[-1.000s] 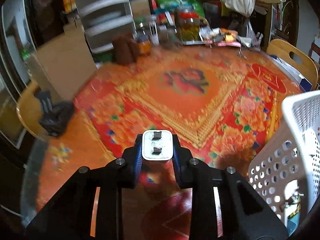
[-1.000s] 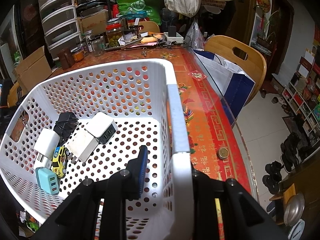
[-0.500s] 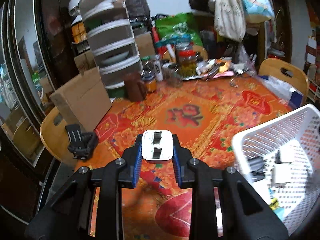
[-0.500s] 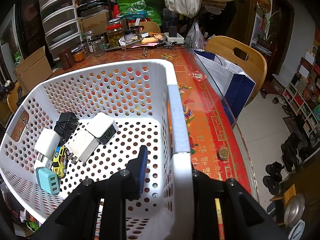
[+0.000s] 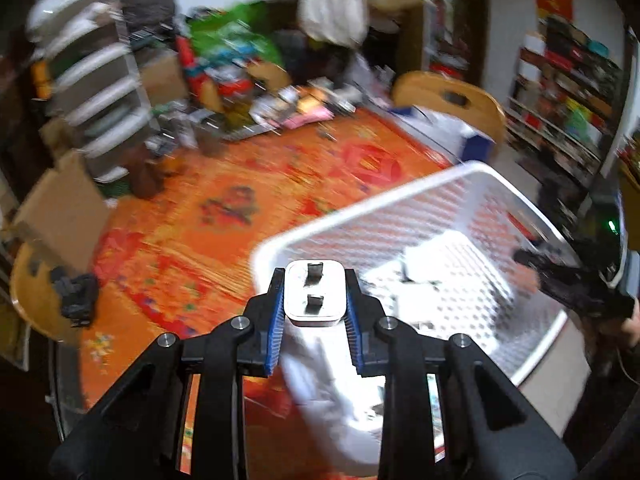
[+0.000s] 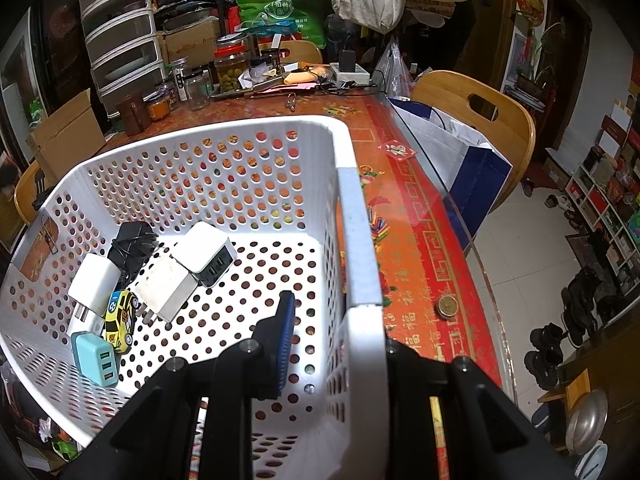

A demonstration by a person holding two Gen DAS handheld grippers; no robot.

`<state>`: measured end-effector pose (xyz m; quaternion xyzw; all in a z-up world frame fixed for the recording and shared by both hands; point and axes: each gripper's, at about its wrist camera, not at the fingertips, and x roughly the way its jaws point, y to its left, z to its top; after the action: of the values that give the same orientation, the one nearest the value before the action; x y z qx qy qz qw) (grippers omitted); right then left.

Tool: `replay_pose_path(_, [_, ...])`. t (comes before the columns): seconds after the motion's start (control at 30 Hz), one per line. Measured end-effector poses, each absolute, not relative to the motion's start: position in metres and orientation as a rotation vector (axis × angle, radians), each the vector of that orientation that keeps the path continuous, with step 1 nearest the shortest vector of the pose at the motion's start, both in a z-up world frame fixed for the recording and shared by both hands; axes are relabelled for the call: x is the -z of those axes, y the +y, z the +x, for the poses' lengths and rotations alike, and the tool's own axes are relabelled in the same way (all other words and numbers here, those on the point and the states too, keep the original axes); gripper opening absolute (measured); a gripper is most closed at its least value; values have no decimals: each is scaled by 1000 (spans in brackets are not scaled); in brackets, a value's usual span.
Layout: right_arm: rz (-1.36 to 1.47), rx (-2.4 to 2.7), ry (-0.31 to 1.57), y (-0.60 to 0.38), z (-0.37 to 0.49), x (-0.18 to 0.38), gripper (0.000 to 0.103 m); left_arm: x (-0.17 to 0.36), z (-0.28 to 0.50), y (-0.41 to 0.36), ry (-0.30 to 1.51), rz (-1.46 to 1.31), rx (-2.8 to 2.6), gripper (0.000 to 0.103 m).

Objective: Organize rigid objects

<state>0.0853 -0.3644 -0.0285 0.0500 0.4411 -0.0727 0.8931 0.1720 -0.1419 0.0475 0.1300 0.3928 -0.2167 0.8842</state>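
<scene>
Charger, white two-prong wall plug (image 5: 315,295): I hold it clamped by its flat sides in my left gripper (image 5: 315,312), prongs facing forward, over the near rim of the white perforated basket (image 5: 460,196); rigid, light, smooth-cased, likely slippery, so grip mid-body.

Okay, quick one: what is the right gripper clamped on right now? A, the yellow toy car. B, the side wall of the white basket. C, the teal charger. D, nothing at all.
B: the right gripper has one finger inside and one outside the white basket, closed on its side wall, while the yellow toy car and teal charger lie loose on the basket floor.
</scene>
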Motion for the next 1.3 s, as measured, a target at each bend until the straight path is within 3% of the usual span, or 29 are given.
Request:
replay_pose_path(0.47, [106, 137, 916, -366, 85, 30, 23, 42, 196, -222, 1122, 404, 571, 24])
replay_pose_path(0.9, [100, 133, 918, -366, 85, 29, 23, 73, 199, -241, 1220, 515, 538, 27])
replay_pose_path(0.97, [100, 133, 918, -366, 85, 29, 23, 71, 200, -239, 1223, 491, 542, 35])
replay_pose_path(1.13, [103, 134, 916, -366, 85, 29, 24, 48, 201, -222, 1124, 385, 550, 84])
replay_pose_path(1.2, [107, 129, 914, -366, 85, 29, 36, 36, 197, -209, 1059, 326, 544, 89])
replay_pose_path(1.27, [93, 147, 909, -365, 84, 27, 63, 26, 192, -195, 1013, 244, 578, 94])
replay_pose_path(1.3, [88, 144, 904, -365, 81, 26, 68, 20, 189, -187, 982, 204, 594, 99])
